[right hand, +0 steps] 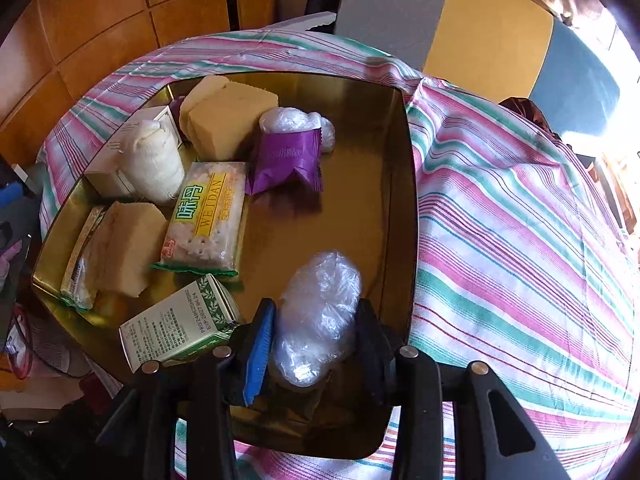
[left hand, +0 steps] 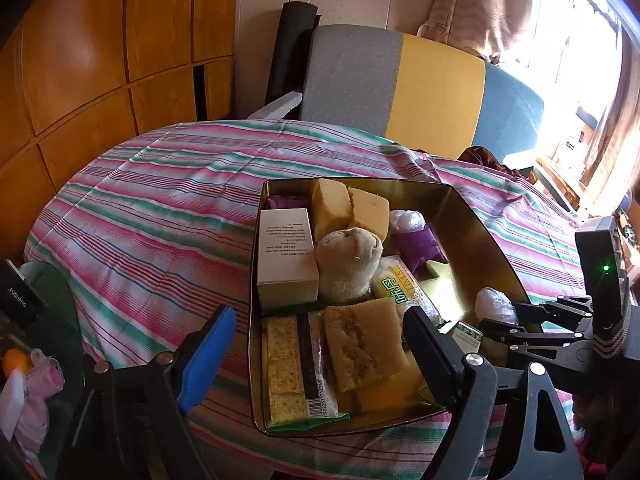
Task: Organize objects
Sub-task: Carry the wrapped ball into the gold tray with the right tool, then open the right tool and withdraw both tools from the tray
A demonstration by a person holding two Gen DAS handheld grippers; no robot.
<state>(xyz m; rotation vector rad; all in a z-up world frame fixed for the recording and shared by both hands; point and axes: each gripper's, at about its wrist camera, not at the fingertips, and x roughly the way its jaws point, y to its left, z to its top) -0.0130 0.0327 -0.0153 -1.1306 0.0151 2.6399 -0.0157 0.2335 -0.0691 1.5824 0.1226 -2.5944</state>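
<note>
A gold tin box (left hand: 472, 216) (right hand: 384, 152) sits on the striped tablecloth, filled with snacks. My right gripper (right hand: 316, 332) is shut on a clear plastic-wrapped ball (right hand: 320, 312) held inside the box near its front right corner; it also shows in the left wrist view (left hand: 494, 304). My left gripper (left hand: 316, 356) is open and empty over the box's near left part. Inside lie a white box (left hand: 284, 252), a rolled sock (left hand: 348, 264), yellow sponges (right hand: 228, 120), a purple packet (right hand: 286, 160), cracker packs (right hand: 206, 216) and a green-white carton (right hand: 176, 320).
The striped cloth (left hand: 152, 208) covers a round table. A grey, yellow and blue chair back (left hand: 400, 80) stands behind it. Wooden cabinets (left hand: 100, 60) are at left. Clutter (left hand: 24, 360) lies off the table's left edge.
</note>
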